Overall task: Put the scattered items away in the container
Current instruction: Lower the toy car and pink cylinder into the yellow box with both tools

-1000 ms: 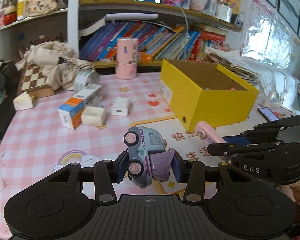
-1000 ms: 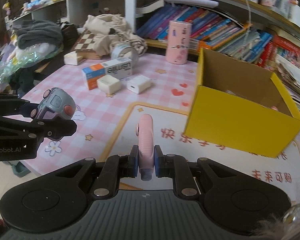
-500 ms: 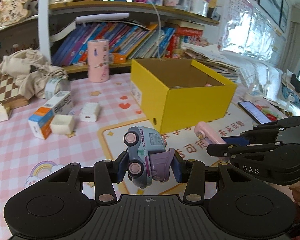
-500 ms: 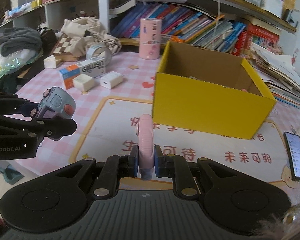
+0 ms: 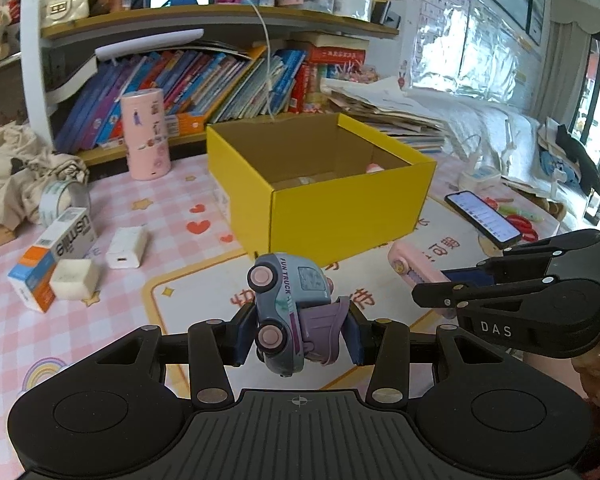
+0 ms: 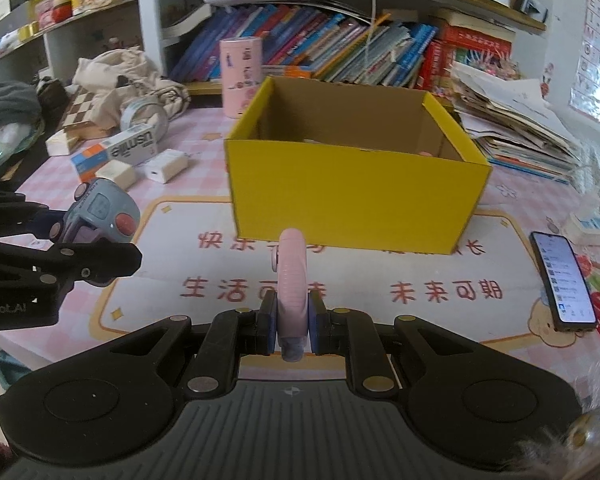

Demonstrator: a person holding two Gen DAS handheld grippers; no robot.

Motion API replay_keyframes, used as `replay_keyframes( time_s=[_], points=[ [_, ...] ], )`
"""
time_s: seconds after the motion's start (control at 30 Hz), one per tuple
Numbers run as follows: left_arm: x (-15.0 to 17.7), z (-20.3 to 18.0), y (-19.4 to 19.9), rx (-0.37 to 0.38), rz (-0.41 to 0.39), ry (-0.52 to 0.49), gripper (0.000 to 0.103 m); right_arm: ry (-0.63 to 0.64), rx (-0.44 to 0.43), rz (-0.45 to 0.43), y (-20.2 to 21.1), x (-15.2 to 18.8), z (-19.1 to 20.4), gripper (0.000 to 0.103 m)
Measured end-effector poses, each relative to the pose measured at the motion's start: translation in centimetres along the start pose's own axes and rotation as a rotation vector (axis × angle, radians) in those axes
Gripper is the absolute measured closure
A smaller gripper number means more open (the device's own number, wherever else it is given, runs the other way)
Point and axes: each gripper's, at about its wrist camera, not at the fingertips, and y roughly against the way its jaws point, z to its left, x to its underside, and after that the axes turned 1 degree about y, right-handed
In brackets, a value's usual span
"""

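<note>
Clamping a toy truck (image 5: 290, 314) left, fingers right pinch a pink case (image 6: 293, 280).

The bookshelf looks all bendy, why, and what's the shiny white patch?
Left wrist view: the fisheye lens curves the bookshelf; daylight glares white off the window. Right wrist view: the same bending, sharp and evenly lit, with the yellow box clear.

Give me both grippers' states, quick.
Left gripper: closed on the toy truck.
Right gripper: closed on the slim pink item.
</note>
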Motion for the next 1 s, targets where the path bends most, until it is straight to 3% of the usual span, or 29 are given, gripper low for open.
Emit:
replay_keyframes(
  time_s=[0.37, 1.0],
  points=[
    [-2.0, -1.8, -1.3, 0.009, -0.018, -0.011, 0.059, 0.012, -0.005, -0.023, -0.2, -1.0, -2.5, 0.089],
    [-9.0, -3.8, -4.9, -0.037, -0.128, 0.018, 0.059, 0.139, -0.063, -0.208, -1.7, -7.5, -7.9, 0.089]
  ],
)
